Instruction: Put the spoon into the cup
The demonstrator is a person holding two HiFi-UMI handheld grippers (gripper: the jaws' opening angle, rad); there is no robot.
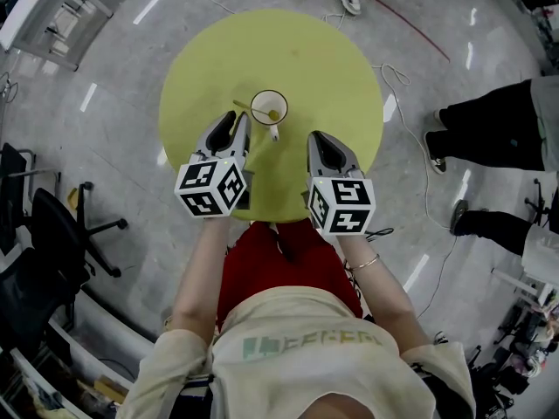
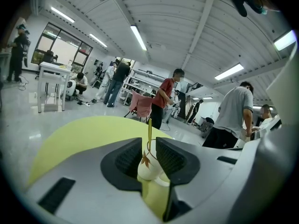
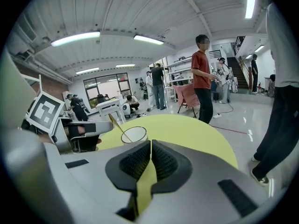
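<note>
Two jaws on the left gripper stood slightly apart with nothing pinched between them. Through that narrow slit showed the white cup, just beyond their tips, and the spoon stood in it with its handle rising above the rim. The right gripper had its jaws pressed together, empty, over the near side of the round yellow-green table. In the head view the cup sat near the table's middle, ahead of the left gripper and to the left of the right one, the spoon handle leaning out to the far left. A person in a red shirt stood beyond on the grey floor.
</note>
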